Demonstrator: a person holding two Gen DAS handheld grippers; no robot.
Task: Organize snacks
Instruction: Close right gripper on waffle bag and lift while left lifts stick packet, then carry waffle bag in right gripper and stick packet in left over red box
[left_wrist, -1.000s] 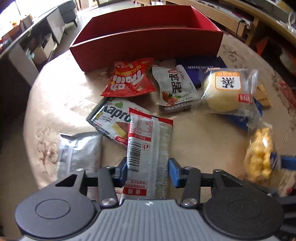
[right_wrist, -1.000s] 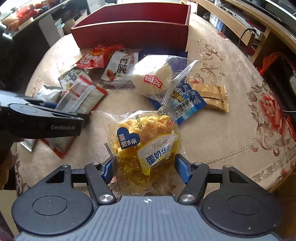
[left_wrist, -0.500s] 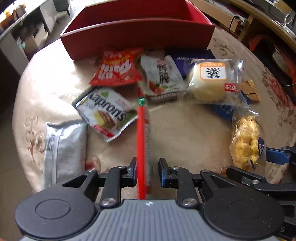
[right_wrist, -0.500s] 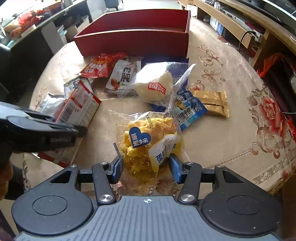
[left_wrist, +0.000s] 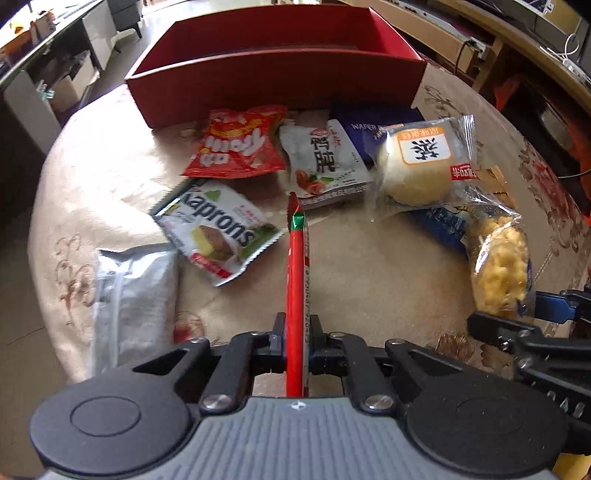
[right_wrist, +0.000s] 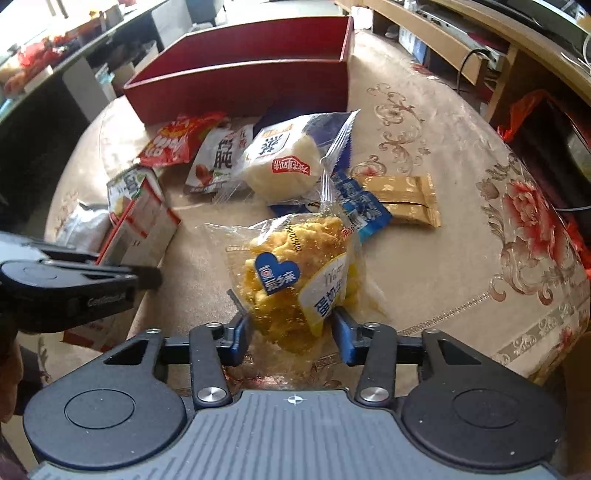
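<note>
Right up close on the left, the left gripper (left_wrist: 295, 338) has its fingers pinched flat on the thin red-and-white foil snack packet (left_wrist: 296, 266), held edge-on and raised off the table. It looks light, limp and slick, so a grip well in from the seam seems safest.

Alongside, the right gripper (right_wrist: 291, 330) is closing its blue fingers on the clear bag of yellow puffed waffle snacks (right_wrist: 295, 273), which sits between them; the pads already press its sides. Judging by its looks, that bag is airy and crushable, so a gentle squeeze low on the body would suit.

A little farther out on the beige floral tablecloth of the table (left_wrist: 369, 266) lie a silver pouch (left_wrist: 133, 291), a white Kaprons wafer packet (left_wrist: 218, 230), a wrapped round pale bun (left_wrist: 421, 166), a blue packet (right_wrist: 364, 206) and a gold foil sachet (right_wrist: 402, 201).

Beyond them sit a red crisp bag (left_wrist: 236, 147) and a white printed pouch (left_wrist: 325, 166).

At the far edge waits the long red open box (left_wrist: 273, 70), the likely destination, with nothing visible inside.
</note>
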